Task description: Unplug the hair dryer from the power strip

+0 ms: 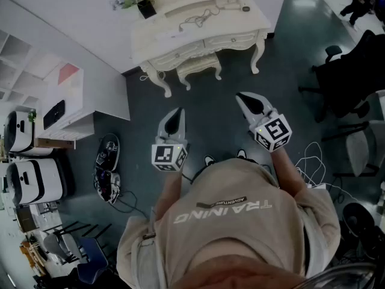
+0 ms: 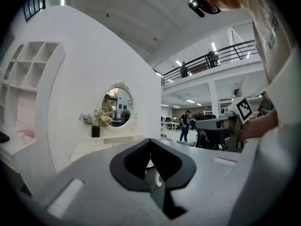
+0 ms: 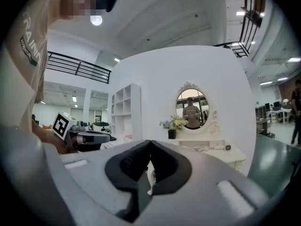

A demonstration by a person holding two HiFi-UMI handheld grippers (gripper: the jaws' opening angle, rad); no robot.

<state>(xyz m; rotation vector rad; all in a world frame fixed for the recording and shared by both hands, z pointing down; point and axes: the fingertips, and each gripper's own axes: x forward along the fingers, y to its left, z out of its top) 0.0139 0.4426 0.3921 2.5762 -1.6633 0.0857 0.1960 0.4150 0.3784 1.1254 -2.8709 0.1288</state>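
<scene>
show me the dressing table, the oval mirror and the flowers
dressing table (image 1: 237, 20): head view, bare right part of its top.
oval mirror (image 3: 192, 108): right gripper view, middle of the glass.
flowers (image 3: 177, 122): right gripper view, on the blooms.

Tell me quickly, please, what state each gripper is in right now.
Left gripper: closed, holding nothing.
Right gripper: closed, holding nothing.
</scene>
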